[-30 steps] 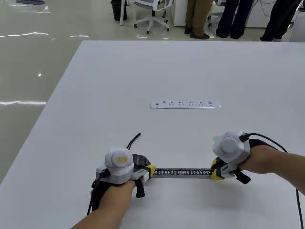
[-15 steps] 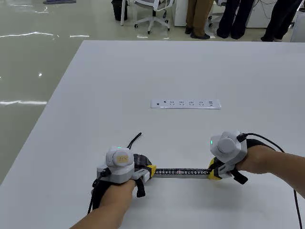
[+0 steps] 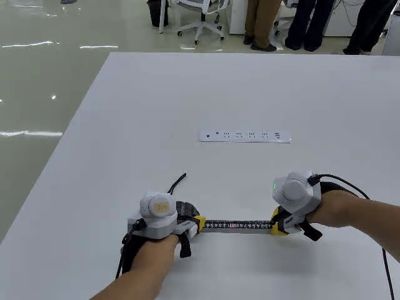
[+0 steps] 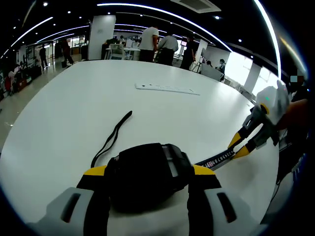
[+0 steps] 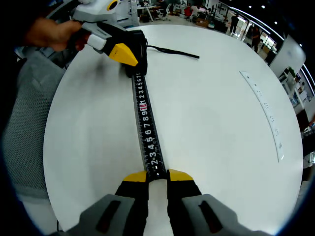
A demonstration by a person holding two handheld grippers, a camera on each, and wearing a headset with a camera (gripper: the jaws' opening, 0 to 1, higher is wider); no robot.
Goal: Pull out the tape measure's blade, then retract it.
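A black tape measure case [image 4: 147, 174] sits between the yellow-tipped jaws of my left gripper [image 3: 190, 226], which is shut on it on the white table [image 3: 206, 94]. Its black wrist strap [image 4: 110, 139] trails across the table behind it. The numbered blade [image 5: 147, 132] runs flat along the table from the case [image 5: 135, 46] to my right gripper [image 5: 157, 176], which is shut on the blade's end. In the head view the blade [image 3: 236, 224] spans the gap between the case [image 3: 186, 212] and the right gripper [image 3: 275, 227].
A white power strip [image 3: 244, 135] lies in the middle of the table, beyond the grippers. Several people and an office chair [image 3: 200, 15] stand past the far edge. A black cable [image 3: 356, 187] runs back from the right hand.
The right gripper has moved a little to the left toward the case, and the exposed blade is slightly shorter. The left gripper holds still.
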